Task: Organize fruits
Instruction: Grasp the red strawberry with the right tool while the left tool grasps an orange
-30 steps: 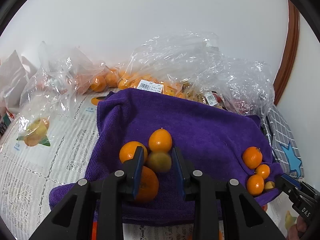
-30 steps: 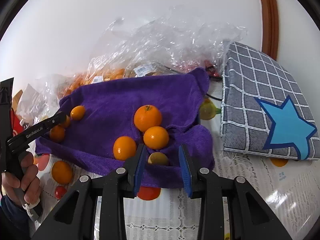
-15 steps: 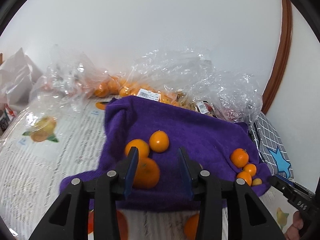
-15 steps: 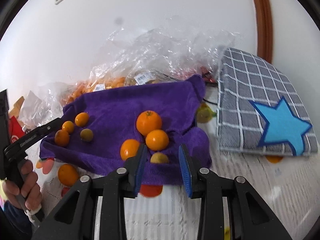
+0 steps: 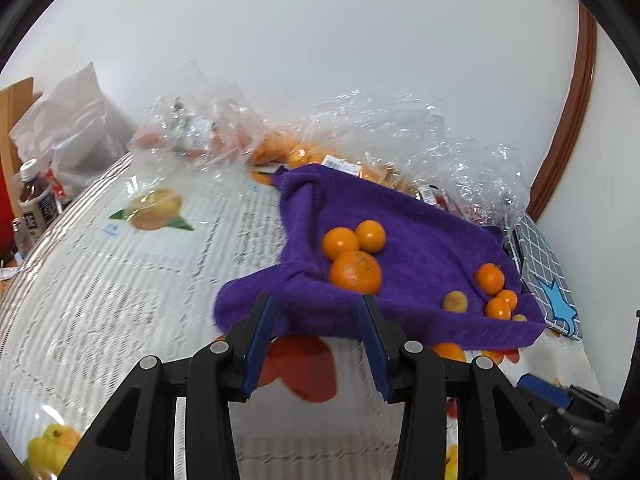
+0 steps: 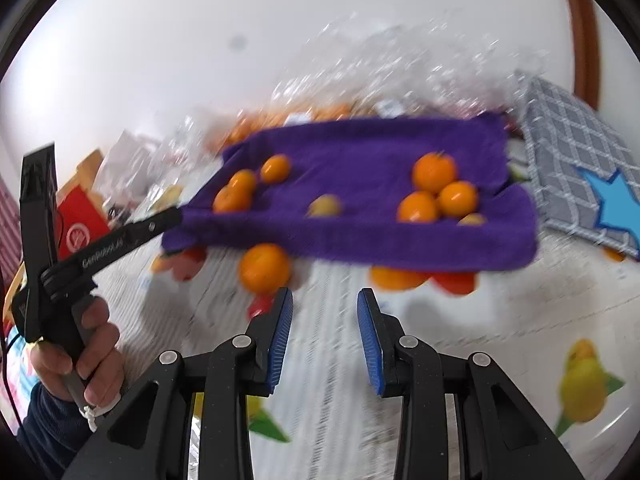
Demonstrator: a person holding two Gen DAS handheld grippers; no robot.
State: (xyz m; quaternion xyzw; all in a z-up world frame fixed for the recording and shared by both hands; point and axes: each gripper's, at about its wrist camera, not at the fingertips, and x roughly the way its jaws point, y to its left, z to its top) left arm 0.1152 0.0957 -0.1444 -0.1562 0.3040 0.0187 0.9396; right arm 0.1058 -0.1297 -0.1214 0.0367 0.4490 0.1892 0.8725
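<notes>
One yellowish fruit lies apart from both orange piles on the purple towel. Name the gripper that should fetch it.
Right. The yellowish fruit lies almost straight ahead of the right gripper, open and empty. The left gripper faces the purple towel's left corner, the fruit far to its right.

Both the left hand-held gripper [image 5: 316, 320] and right hand-held gripper [image 6: 325, 316] angle downward, jaws parted, holding nothing.

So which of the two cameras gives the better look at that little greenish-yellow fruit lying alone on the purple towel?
The left wrist view. There the little greenish-yellow fruit is sharp on the purple towel, just left of the right-hand cluster of small oranges. The right wrist view shows it more central between the two orange groups, but smeared by motion blur.
</notes>
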